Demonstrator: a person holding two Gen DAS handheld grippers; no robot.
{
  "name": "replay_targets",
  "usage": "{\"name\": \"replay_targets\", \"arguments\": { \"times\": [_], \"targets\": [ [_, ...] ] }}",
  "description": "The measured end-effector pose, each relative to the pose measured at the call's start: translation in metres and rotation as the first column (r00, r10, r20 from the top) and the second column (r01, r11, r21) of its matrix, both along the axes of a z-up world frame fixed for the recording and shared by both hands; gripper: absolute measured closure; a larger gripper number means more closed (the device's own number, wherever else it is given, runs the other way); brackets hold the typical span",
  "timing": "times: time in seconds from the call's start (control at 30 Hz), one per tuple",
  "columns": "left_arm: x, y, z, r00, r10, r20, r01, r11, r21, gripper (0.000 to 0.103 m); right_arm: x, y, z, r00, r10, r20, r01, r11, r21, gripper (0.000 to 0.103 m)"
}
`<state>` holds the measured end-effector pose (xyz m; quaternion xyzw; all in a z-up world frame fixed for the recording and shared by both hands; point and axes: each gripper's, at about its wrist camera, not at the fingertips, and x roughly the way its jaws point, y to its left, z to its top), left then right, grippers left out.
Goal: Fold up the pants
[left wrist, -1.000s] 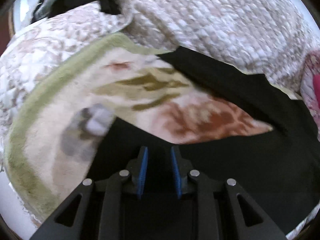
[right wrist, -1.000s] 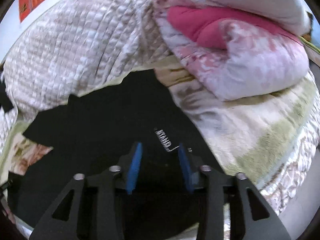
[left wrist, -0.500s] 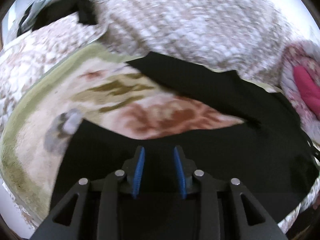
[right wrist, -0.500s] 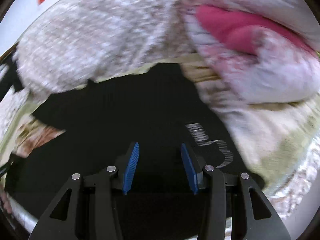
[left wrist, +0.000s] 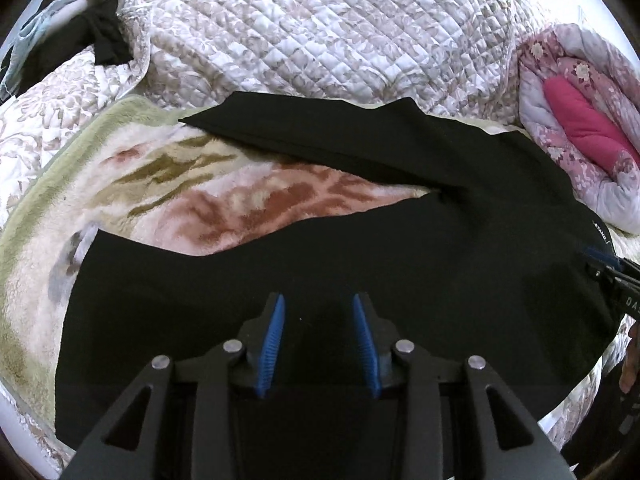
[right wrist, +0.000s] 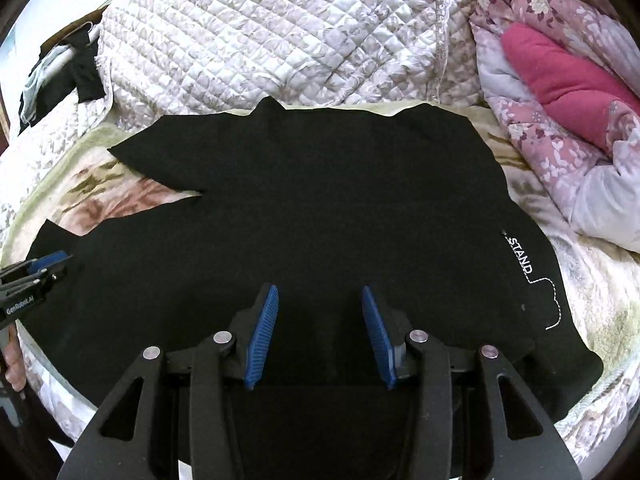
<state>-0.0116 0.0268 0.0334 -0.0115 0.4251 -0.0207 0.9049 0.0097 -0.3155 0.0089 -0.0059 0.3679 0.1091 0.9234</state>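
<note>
With nothing between its blue pads, the left gripper (left wrist: 318,340) is opening and the right gripper (right wrist: 318,334) hangs open, both low in frame over the black fabric pants (right wrist: 320,216), spread mid-frame on the floral fleece blanket (left wrist: 160,188), legs apart, no fold apparently made.

Your work surface is a bed covered by a fleece blanket (right wrist: 100,204), cream with a green border. Black pants (right wrist: 320,216) lie flat on it, 2 legs splayed toward 9 o'clock. A quilted coverlet (right wrist: 280,40) sits at 12 o'clock; a pink floral comforter (right wrist: 560,120) is bunched at 2 o'clock.
</note>
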Motion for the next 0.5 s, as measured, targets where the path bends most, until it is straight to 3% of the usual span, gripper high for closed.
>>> {"name": "replay_targets", "arguments": {
  "times": [0.3, 0.5],
  "targets": [
    [0.022, -0.005, 0.006, 0.996, -0.069, -0.048, 0.069, 0.998, -0.002, 0.064, 0.017, 0.005, 0.014, 0.998, 0.042, -0.045, -0.041, 0.999, 0.012, 0.056],
    [0.070, -0.007, 0.025, 0.989, -0.141, -0.039, 0.141, 0.990, -0.013, 0.048, 0.063, 0.001, 0.035, 0.988, 0.134, -0.076, -0.132, 0.991, 0.022, 0.049]
  ]
}}
